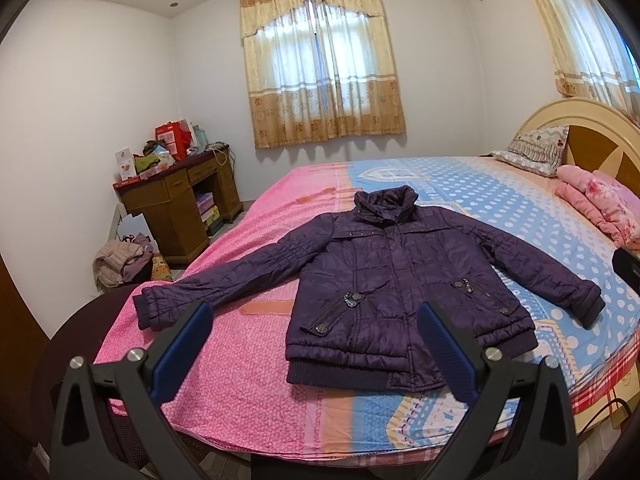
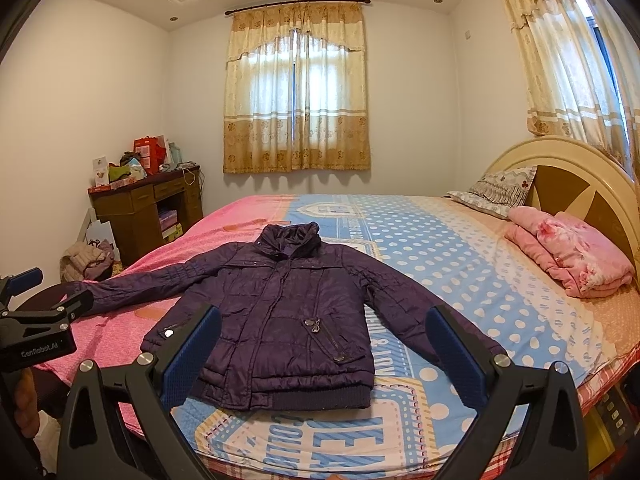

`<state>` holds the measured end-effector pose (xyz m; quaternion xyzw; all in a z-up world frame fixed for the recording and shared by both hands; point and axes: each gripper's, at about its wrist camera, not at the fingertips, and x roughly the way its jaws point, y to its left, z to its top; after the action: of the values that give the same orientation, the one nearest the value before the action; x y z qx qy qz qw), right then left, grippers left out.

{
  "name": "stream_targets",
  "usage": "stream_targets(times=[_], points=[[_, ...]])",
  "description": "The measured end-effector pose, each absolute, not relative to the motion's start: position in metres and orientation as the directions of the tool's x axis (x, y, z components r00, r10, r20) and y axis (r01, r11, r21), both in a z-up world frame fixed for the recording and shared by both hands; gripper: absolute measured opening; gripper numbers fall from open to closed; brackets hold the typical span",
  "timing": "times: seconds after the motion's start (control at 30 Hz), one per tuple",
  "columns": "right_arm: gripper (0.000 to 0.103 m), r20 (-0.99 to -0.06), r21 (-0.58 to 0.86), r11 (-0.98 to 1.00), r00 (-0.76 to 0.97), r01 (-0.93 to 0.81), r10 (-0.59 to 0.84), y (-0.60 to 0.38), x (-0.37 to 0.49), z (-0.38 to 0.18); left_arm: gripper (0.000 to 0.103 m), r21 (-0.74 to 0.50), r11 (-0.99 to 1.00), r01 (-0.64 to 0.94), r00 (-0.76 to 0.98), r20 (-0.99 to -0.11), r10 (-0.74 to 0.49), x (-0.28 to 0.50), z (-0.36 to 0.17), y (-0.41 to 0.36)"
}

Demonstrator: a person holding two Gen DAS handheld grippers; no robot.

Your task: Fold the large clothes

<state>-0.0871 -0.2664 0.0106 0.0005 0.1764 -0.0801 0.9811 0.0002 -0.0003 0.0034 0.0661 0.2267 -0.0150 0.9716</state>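
Note:
A dark purple quilted jacket [image 1: 392, 276] lies flat and face up on the bed [image 1: 256, 360], both sleeves spread out to the sides, collar toward the far side. It also shows in the right wrist view [image 2: 276, 308]. My left gripper [image 1: 316, 312] is open and empty, held above the near edge of the bed in front of the jacket's hem. My right gripper [image 2: 324, 316] is open and empty, also short of the hem. The left gripper shows at the left edge of the right wrist view [image 2: 44, 292].
The bed [image 2: 460, 264] has a pink and blue patterned sheet. A folded pink blanket [image 2: 572, 256] and a pillow [image 2: 496, 192] lie by the headboard [image 2: 580, 176]. A wooden desk [image 1: 180, 200] with clutter stands at the far left; a pile of clothes [image 1: 120, 260] is beside it.

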Motion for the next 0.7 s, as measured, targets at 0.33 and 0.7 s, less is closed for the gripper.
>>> stream_targets(times=[0.33,0.7], points=[[0.102,-0.344,-0.028,0.987,0.925,0.161,-0.161,-0.2674,-0.0873,0.0108,0.103,0.116,0.992,0.056,0.895,-0.446,0.002,0.0024,-0.0002,0.0013],[0.102,-0.350,-0.031,0.986,0.923,0.161,-0.162,-0.2680,-0.0866,0.0102,0.103,0.116,0.992,0.056,0.893,-0.451,0.003,0.0047,-0.0046,0.0018]])
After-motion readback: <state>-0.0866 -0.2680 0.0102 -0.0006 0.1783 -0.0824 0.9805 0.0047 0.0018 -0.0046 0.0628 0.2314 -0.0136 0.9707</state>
